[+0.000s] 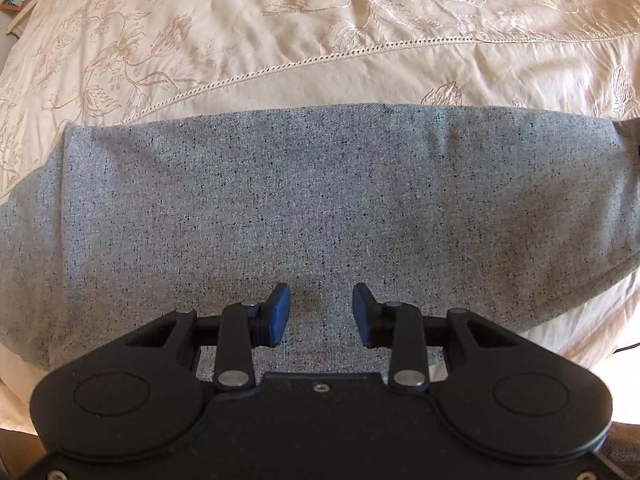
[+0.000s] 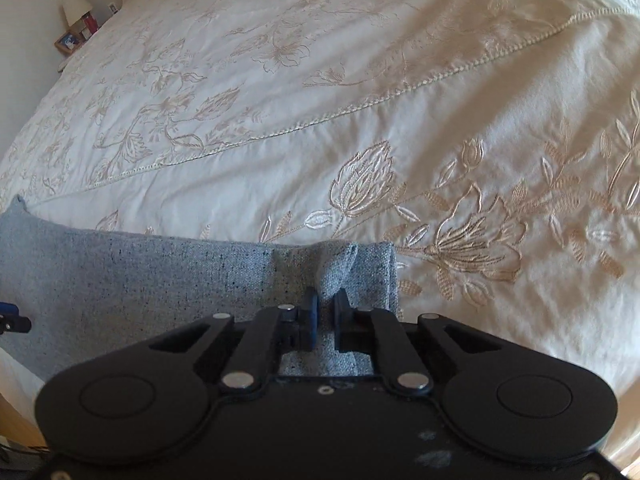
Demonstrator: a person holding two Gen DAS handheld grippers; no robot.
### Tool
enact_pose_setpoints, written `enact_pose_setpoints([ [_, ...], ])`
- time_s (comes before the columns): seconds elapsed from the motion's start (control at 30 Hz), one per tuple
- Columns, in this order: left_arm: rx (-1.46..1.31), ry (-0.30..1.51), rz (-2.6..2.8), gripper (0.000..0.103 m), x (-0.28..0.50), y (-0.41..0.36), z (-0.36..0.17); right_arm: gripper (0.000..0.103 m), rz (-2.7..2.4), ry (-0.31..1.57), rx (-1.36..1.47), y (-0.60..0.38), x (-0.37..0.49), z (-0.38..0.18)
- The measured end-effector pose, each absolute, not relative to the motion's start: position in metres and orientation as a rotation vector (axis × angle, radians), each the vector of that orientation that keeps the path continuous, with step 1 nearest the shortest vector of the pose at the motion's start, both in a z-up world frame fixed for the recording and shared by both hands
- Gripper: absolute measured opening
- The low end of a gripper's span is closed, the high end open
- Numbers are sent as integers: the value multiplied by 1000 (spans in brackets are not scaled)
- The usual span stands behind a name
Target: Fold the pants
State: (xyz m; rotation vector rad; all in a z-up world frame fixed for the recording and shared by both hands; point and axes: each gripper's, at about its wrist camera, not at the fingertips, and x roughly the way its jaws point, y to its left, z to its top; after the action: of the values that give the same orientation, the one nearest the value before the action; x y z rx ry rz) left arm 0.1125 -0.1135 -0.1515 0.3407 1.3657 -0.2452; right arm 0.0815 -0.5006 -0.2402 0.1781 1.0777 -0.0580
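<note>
Grey speckled pants (image 1: 280,200) lie flat across the near side of the bed, folded into a long band. My left gripper (image 1: 320,312) points down over the middle of the band. Its blue pads stand apart, and only flat cloth shows beneath the gap. In the right wrist view the pants (image 2: 140,280) end at a hem on the right. There my right gripper (image 2: 326,320) is shut on a raised pinch of grey cloth (image 2: 336,276) close to the hem edge. A bit of the left gripper (image 2: 12,316) shows at the far left edge.
A cream bedspread (image 2: 320,100) embroidered with flowers covers the bed beyond the pants, also seen as the bedspread (image 1: 280,40) in the left view. A bedside table with a lamp (image 2: 76,8) and a picture frame (image 2: 70,42) stands at the far left corner.
</note>
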Motion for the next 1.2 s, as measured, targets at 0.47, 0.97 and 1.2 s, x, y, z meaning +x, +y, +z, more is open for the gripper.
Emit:
enact_pose_setpoints([
  [0.47, 457, 1405, -322, 44, 106, -151, -190, 36, -229, 1042, 496, -536, 53, -234],
  [0.97, 451, 1407, -324, 45, 106, -147, -199, 45, -158, 1073, 619, -540, 7, -264],
  [1.2, 404, 1398, -338, 44, 104, -149, -188, 45, -96, 1111, 615, -547, 47, -275],
])
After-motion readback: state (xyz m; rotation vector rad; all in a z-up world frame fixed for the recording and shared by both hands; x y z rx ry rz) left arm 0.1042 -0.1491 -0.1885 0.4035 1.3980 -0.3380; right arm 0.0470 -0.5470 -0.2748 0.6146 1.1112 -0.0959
